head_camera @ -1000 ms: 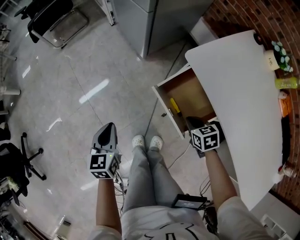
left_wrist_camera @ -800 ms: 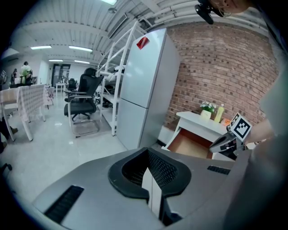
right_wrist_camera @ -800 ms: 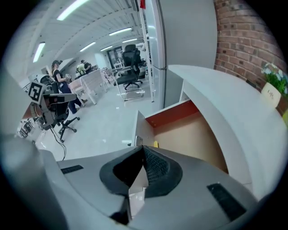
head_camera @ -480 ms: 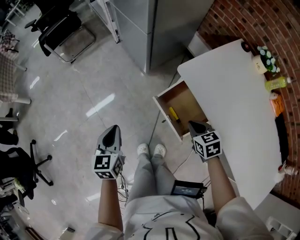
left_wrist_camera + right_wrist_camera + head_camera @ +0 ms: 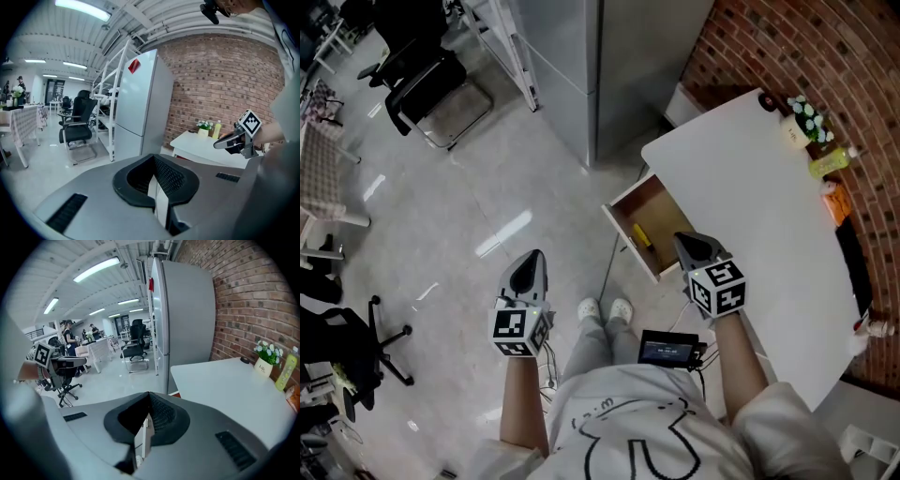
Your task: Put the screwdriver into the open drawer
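Note:
The wooden drawer [image 5: 629, 201] stands pulled open from under the white table [image 5: 759, 216]. A yellow-handled screwdriver [image 5: 640, 234] lies inside it. My right gripper [image 5: 693, 247] hovers just right of the drawer at the table's edge, jaws together and holding nothing. My left gripper [image 5: 526, 274] hangs over the bare floor, well left of the drawer, also shut and holding nothing. In the left gripper view the left gripper [image 5: 157, 194] points at the fridge, with the right gripper [image 5: 234, 139] off to its right. The right gripper [image 5: 144, 430] faces the table; the left gripper [image 5: 56, 363] shows at far left.
A grey fridge [image 5: 600, 66] stands beyond the drawer against a brick wall [image 5: 787, 47]. A flower pot [image 5: 795, 129] and a yellow bottle [image 5: 827, 163] sit at the table's far edge. Office chairs [image 5: 422, 75] stand at the left. A small device [image 5: 667, 349] hangs at the person's waist.
The head view has pulled back and up, so the drawer and table look smaller and farther. Both grippers stay shut in about the same places; the screwdriver still lies in the drawer.

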### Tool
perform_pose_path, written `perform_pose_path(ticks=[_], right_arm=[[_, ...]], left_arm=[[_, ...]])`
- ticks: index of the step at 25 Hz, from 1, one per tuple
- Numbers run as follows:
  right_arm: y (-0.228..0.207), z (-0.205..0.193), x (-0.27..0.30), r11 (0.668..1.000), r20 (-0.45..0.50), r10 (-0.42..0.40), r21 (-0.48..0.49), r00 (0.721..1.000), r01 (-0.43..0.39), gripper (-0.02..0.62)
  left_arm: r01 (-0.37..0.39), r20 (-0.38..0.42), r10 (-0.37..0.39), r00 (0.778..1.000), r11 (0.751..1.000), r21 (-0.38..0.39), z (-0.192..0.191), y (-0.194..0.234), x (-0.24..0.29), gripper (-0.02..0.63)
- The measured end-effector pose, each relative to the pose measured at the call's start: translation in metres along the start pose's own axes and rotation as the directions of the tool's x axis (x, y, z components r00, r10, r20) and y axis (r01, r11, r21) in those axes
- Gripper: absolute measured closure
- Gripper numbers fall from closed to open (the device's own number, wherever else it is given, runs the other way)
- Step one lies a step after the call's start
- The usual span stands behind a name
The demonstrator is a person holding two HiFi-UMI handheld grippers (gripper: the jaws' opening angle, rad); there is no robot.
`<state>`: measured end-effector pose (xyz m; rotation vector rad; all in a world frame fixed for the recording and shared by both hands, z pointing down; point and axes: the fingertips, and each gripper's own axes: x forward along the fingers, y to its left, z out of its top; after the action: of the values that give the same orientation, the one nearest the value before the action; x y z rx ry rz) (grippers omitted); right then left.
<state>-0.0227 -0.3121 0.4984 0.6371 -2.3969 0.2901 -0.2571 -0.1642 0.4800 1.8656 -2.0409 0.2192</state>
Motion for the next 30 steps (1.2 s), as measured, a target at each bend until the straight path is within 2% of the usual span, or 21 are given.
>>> perform_pose_path(ticks=[5, 14, 19, 25, 30], right_arm=[[0.003, 0.021, -0.017, 1.000, 0.054, -0.021, -0.008, 0.998, 0.021, 0.577], [-0.003, 0.050, -0.056, 0.995, 0.172, -0.091, 0.050, 0.981, 0.084, 0.577], [0.002, 0.062, -0.070, 0.992, 0.237, -0.119, 0.062, 0.964, 0.107, 0.577], [0.016, 0.081, -0.082, 0.992, 0.310, -0.108, -0.034, 0.944, 0.125, 0.577], [0.006, 0.092, -0.098, 0.986, 0.357, -0.140, -0.036, 0.923, 0.163, 0.577]], left_arm=[[-0.009, 0.068, 0.009, 0.998, 1.000, 0.003, 0.034, 0.000, -0.002, 0.597], [-0.004, 0.179, -0.011, 0.984, 0.996, 0.086, 0.095, -0.004, -0.011, 0.597], [-0.011, 0.228, -0.002, 0.974, 0.998, 0.056, 0.110, -0.003, -0.017, 0.597], [0.031, 0.237, -0.044, 0.970, 0.998, 0.061, 0.113, -0.016, -0.014, 0.597], [0.060, 0.243, -0.084, 0.966, 0.993, 0.103, 0.123, -0.027, -0.007, 0.597]])
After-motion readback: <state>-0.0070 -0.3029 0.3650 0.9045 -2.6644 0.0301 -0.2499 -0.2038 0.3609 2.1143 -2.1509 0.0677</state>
